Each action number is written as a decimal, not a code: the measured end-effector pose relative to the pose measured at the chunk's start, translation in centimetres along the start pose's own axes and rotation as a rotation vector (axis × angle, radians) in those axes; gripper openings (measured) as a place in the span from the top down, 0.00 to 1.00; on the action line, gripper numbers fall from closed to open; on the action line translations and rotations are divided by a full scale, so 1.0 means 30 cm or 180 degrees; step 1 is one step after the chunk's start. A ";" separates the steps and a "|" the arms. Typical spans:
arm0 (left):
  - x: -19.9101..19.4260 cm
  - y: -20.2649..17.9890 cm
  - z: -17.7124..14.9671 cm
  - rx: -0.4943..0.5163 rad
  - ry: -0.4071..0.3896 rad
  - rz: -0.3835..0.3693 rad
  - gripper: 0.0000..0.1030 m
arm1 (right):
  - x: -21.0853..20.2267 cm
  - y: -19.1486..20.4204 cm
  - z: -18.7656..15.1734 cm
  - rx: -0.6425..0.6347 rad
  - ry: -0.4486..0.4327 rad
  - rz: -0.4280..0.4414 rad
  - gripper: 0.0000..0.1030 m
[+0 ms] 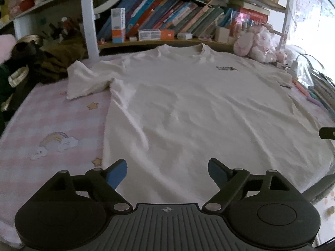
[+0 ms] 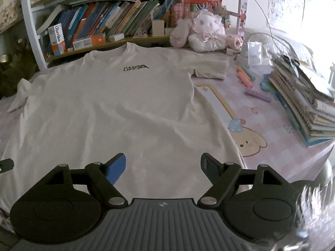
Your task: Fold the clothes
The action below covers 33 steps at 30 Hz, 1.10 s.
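Observation:
A cream T-shirt (image 1: 188, 108) lies spread flat, front up, on a pink patterned sheet (image 1: 48, 125), its collar toward the bookshelf. In the right wrist view the same T-shirt (image 2: 117, 108) shows a small dark chest logo (image 2: 135, 68). Its left sleeve (image 1: 83, 81) is bunched; its right sleeve (image 2: 211, 69) lies flat. My left gripper (image 1: 167, 171) hovers open over the hem near the shirt's left side, nothing between its fingers. My right gripper (image 2: 163, 167) is open over the hem near the right side, also empty.
A bookshelf (image 1: 159, 21) with leaning books runs along the back. A pink plush toy (image 2: 205, 33) sits at the back right. Highlighter pens (image 2: 249, 79) and a stack of notebooks (image 2: 303, 104) lie right of the shirt. Dark clothes (image 1: 31, 62) are piled at the left.

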State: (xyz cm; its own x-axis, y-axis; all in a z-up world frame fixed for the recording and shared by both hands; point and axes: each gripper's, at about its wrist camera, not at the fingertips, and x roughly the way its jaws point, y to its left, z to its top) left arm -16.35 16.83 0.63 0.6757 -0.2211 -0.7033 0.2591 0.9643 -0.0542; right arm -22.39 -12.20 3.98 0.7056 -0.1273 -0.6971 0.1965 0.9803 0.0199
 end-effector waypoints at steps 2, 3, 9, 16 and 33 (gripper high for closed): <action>0.007 -0.006 -0.004 0.0021 0.0020 -0.0068 0.15 | -0.005 0.007 -0.002 -0.0015 -0.0002 -0.0026 0.23; 0.010 -0.009 -0.006 0.0038 0.0025 -0.0087 0.15 | -0.007 0.010 -0.002 -0.0022 -0.0001 -0.0039 0.23; 0.036 -0.038 0.008 0.0091 0.0055 -0.0087 0.15 | 0.007 0.009 0.004 0.0054 0.0044 -0.0062 0.23; 0.075 -0.082 0.038 0.0095 0.0094 -0.0004 0.15 | 0.059 -0.010 0.036 0.0030 0.0075 0.0015 0.23; 0.213 -0.371 0.200 0.0169 0.0068 0.0197 0.15 | 0.342 -0.307 0.227 0.0171 0.0200 0.0356 0.23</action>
State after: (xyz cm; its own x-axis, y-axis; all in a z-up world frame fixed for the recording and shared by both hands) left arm -10.76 3.82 1.00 0.6769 -0.1576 -0.7190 0.2538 0.9669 0.0270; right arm -12.34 -23.57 1.53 0.6814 -0.0064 -0.7319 0.1565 0.9781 0.1372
